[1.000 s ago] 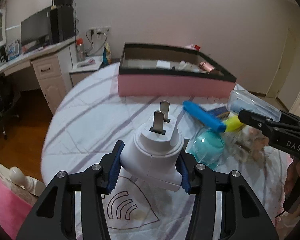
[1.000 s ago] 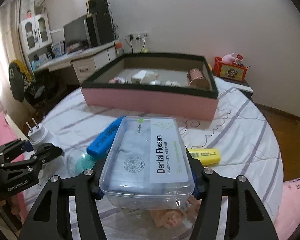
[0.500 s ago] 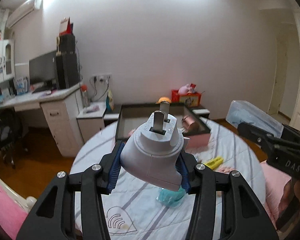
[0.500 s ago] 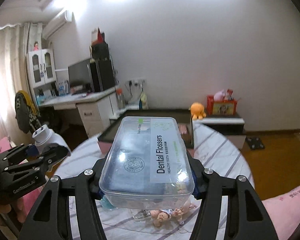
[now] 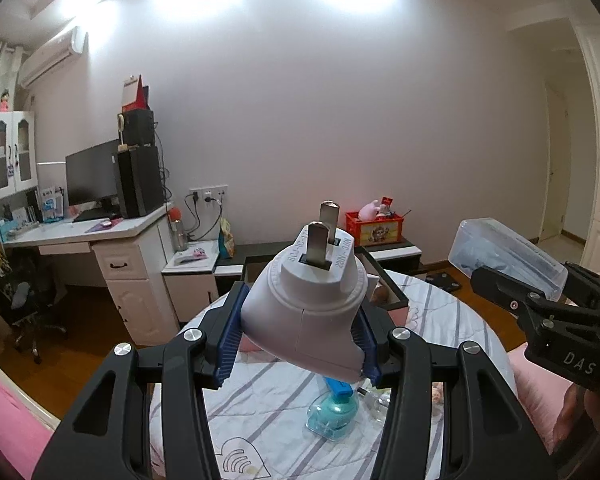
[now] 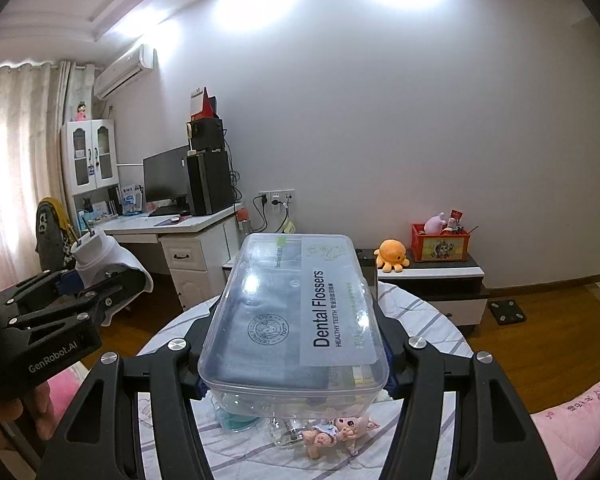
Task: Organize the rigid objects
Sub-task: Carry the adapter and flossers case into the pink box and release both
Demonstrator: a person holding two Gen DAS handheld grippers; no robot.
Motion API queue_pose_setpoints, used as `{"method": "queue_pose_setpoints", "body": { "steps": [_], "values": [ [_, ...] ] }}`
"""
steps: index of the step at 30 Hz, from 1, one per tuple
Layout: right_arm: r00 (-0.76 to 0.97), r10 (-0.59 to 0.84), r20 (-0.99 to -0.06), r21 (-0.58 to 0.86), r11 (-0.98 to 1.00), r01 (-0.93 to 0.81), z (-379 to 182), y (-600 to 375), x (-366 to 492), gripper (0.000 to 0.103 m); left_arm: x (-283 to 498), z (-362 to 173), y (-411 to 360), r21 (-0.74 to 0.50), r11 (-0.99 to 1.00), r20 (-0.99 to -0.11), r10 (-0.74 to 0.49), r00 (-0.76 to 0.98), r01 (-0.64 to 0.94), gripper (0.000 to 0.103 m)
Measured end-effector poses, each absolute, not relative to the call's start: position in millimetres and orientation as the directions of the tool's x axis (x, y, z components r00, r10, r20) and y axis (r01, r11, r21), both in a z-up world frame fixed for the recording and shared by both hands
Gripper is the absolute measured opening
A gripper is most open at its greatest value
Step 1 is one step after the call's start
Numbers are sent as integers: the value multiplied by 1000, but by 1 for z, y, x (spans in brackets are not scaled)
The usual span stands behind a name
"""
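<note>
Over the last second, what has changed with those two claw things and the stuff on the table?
Both went up: the left gripper lifted the white plug and the right gripper lifted the dental flossers box, so the table and pink tray dropped lower in view. Both grips stayed shut; nothing was released.

Round striped-cloth table (image 5: 440, 320), teal bottle (image 5: 332, 416), small doll (image 6: 336, 430), pink box (image 5: 396, 312)

Both hand-held grippers, left (image 5: 300, 336) and right (image 6: 294, 354), are raised side by side, jaws partly closed, each gripping something.
</note>
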State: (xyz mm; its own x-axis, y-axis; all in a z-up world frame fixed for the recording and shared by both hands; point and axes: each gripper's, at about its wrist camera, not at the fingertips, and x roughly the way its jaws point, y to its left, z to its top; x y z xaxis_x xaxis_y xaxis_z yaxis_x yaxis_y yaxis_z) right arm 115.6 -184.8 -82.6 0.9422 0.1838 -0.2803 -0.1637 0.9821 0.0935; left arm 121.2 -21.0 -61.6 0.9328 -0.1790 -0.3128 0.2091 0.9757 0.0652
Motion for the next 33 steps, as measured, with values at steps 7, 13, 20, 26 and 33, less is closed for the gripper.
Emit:
{"method": "queue_pose_setpoints", "body": {
  "steps": [7,13,20,26,33],
  "values": [
    [938,187,-292,89,982,-168,-86,-190,129,62,137,-63,-21,81,975,-323,-171,931,208,50],
    [919,196,-342,80,981,-179,-88,-195,170,62,194,-74,-20,72,968,-400,-192,896,239,50],
    [873,185,-451,42,982,-187,-99,-198,256,62,301,-98,-23,57,952,-546,-223,808,301,50],
    [780,177,-601,29,979,-200,-128,-193,343,62,395,-133,-27,27,937,-695,-233,680,348,50],
    [635,150,-758,29,980,-197,-174,-184,415,62,466,-175,-41,94,932,-813,-130,568,349,50]
  ]
}}
